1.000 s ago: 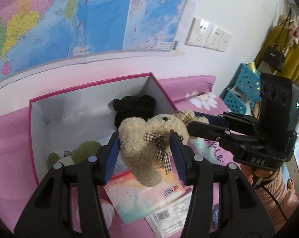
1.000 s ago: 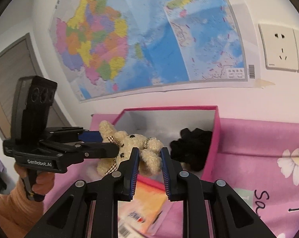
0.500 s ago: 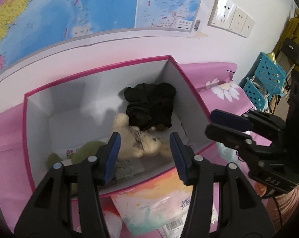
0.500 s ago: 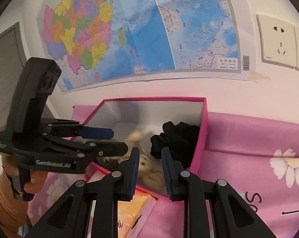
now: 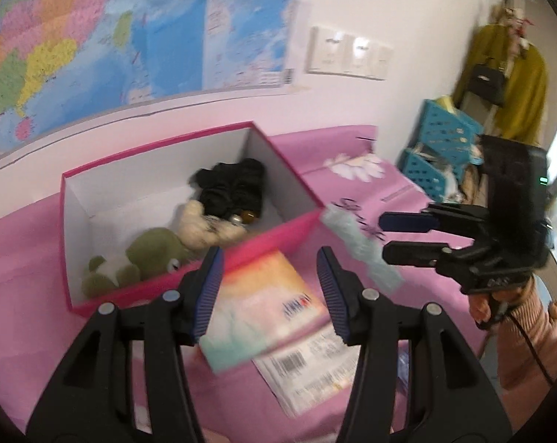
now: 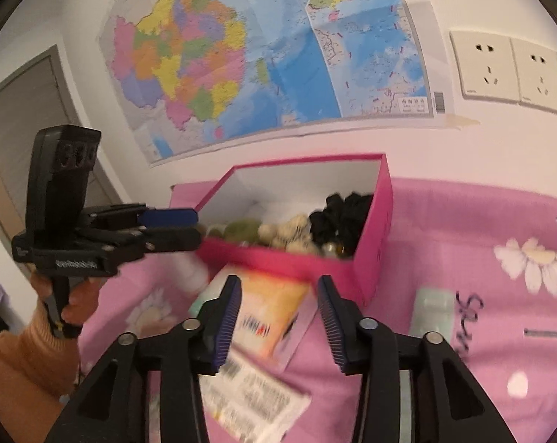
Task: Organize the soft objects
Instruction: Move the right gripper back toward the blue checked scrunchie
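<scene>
A pink box (image 5: 278,234) (image 6: 374,243) stands open on the pink cloth. Inside lie a beige teddy bear (image 5: 204,223) (image 6: 289,234), a green plush toy (image 5: 145,254) (image 6: 241,230) and a black soft bundle (image 5: 234,188) (image 6: 341,214). My left gripper (image 5: 269,291) is open and empty, in front of the box and above a tissue pack (image 5: 260,313). My right gripper (image 6: 278,317) is open and empty, also in front of the box. It shows at the right in the left wrist view (image 5: 415,236); the left gripper shows at the left in the right wrist view (image 6: 179,227).
A tissue pack (image 6: 267,321) and a white labelled packet (image 5: 311,369) (image 6: 256,402) lie on the cloth in front of the box. A pale green flat pack (image 5: 359,243) (image 6: 431,310) lies to the right. Blue baskets (image 5: 440,147) stand at the far right. A map hangs on the wall.
The teddy bear left both grippers and dropped into the box. Both grippers have opened and pulled back to in front of the box.
</scene>
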Tool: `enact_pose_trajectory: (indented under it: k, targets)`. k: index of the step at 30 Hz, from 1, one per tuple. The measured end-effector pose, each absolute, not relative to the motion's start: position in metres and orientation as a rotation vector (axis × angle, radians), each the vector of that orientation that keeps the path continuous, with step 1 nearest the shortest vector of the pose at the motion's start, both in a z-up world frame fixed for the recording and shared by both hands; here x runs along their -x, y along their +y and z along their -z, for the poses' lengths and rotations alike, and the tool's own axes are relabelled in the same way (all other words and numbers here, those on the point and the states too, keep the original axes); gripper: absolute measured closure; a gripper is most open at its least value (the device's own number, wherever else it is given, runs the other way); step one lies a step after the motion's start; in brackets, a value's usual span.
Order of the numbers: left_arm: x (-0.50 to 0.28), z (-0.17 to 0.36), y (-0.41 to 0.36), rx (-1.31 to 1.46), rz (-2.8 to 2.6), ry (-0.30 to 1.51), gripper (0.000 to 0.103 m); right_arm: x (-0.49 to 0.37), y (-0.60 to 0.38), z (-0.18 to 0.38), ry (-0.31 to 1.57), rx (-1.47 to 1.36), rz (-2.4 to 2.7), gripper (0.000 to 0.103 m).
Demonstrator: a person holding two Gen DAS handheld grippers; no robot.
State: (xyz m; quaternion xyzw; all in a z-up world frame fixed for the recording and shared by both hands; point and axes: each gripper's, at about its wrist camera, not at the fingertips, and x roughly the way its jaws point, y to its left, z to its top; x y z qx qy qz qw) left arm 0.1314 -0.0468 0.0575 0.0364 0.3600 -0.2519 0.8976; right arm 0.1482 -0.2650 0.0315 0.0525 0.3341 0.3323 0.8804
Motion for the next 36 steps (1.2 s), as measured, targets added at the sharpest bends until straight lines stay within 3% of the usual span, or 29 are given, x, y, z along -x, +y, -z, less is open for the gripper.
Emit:
enact_pose_trajectory:
  k: [6, 13, 29, 32, 34, 36]
  targets:
    - [-0.089, -0.036, -0.054, -0.069, 0.621, 0.772, 0.045, -0.104, -0.277, -0.001, 0.798, -0.083, -0.686, 0.047]
    - [-0.060, 0.006, -0.073, -0.086, 0.685, 0.868, 0.045, -0.072, -0.283, 0.041, 0.948, -0.074, -0.674, 0.046]
    - [-0.028, 0.047, -0.094, -0.035, 0.795, 0.989, 0.045, -0.045, -0.284, 0.069, 1.033, -0.069, -0.667, 0.045]
    - [-0.026, 0.051, -0.102, -0.032, 0.827, 1.009, 0.045, -0.042, -0.280, 0.070, 1.027, -0.048, -0.677, 0.053]
    - [-0.026, 0.057, -0.107, -0.032, 0.846, 1.032, 0.045, -0.040, -0.277, 0.071, 1.028, -0.022, -0.678, 0.074]
    - [-0.026, 0.061, -0.111, -0.032, 0.857, 1.048, 0.045, -0.039, -0.276, 0.071, 1.029, -0.012, -0.681, 0.085]
